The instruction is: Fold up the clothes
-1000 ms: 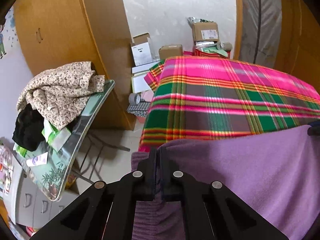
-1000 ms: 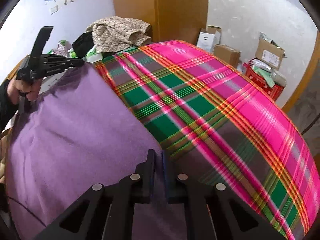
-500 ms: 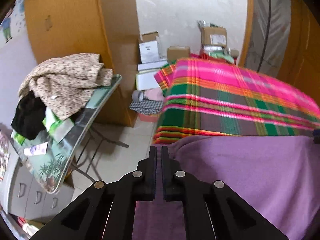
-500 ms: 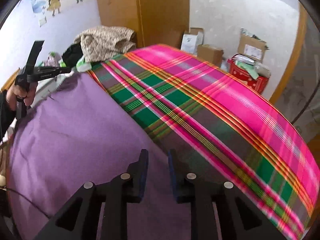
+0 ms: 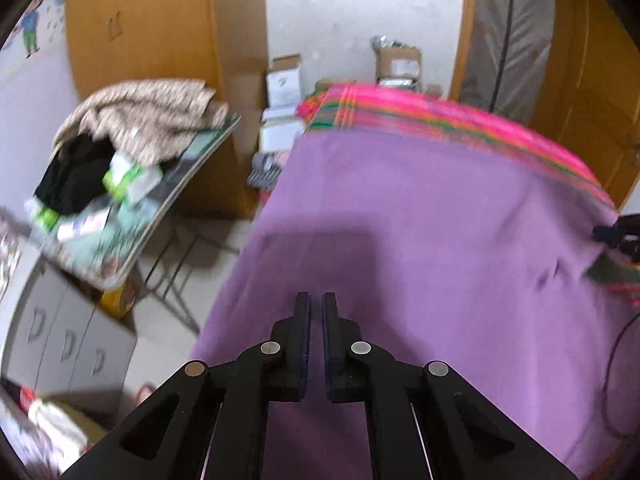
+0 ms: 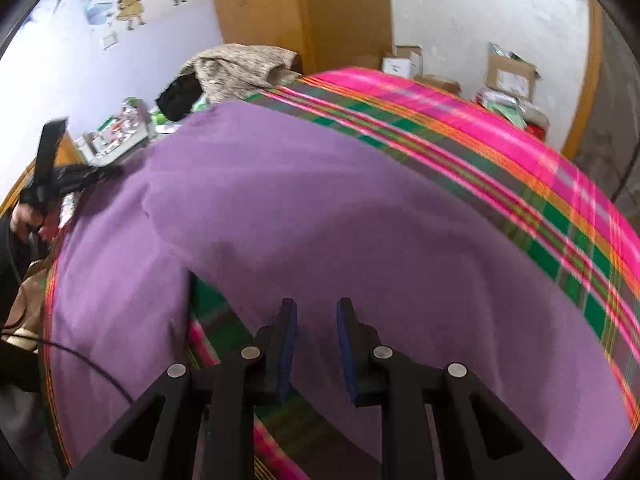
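Both grippers point down at a purple cloth [image 5: 420, 240] spread flat on a bed with a pink and green checked blanket [image 6: 500, 152]. Left gripper [image 5: 316, 304] has its two fingers almost together, with only a thin gap and nothing pinched at the tips; the purple cloth lies right under and ahead of it. Right gripper [image 6: 316, 308] has its fingers apart, holding nothing, and the cloth lies under them too. Off to the left gripper's left, a pile of clothes [image 5: 148, 116] sits on a small table [image 5: 192, 168].
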Action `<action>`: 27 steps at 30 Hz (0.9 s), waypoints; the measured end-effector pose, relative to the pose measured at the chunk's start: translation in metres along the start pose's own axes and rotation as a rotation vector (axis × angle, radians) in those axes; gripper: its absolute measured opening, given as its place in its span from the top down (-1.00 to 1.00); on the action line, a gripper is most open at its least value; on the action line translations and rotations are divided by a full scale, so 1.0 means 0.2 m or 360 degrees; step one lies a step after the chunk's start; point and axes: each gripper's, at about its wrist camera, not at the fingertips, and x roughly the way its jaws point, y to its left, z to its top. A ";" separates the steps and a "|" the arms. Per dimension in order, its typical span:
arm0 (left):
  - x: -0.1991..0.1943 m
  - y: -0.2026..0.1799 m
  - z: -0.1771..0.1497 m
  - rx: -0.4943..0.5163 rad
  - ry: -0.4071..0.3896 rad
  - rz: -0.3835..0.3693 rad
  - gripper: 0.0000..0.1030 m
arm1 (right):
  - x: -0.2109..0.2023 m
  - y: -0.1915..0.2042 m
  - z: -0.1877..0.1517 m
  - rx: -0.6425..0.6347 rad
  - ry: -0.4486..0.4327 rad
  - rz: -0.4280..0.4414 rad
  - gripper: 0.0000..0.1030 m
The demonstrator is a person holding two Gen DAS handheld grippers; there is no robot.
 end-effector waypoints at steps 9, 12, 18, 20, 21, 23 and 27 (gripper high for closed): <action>-0.17 -0.03 -0.05 -0.0099 -0.0140 -0.0001 0.87 | -0.18 -0.13 -0.12 0.0223 -0.0098 -0.0155 0.60; -0.23 -0.16 0.00 -0.0068 -0.0204 -0.0077 0.87 | -0.20 -0.18 -0.19 0.0308 -0.0079 -0.0205 0.60; -0.29 -0.54 0.06 0.0111 -0.0260 -0.0330 0.77 | -0.30 -0.38 -0.34 0.0508 -0.0115 -0.0320 0.63; -0.30 -0.63 0.07 0.0159 -0.0262 -0.0383 0.77 | -0.36 -0.44 -0.36 0.0582 -0.0143 -0.0374 0.45; -0.30 -0.68 0.08 0.0180 -0.0263 -0.0410 0.77 | -0.39 -0.47 -0.36 0.0596 -0.0160 -0.0390 0.44; -0.31 -0.75 0.08 0.0207 -0.0257 -0.0459 0.77 | -0.44 -0.53 -0.36 0.0611 -0.0219 -0.0374 0.43; -0.29 -0.84 0.07 0.0240 -0.0222 -0.0496 0.77 | -0.44 -0.67 -0.32 0.0560 -0.0239 -0.0398 0.38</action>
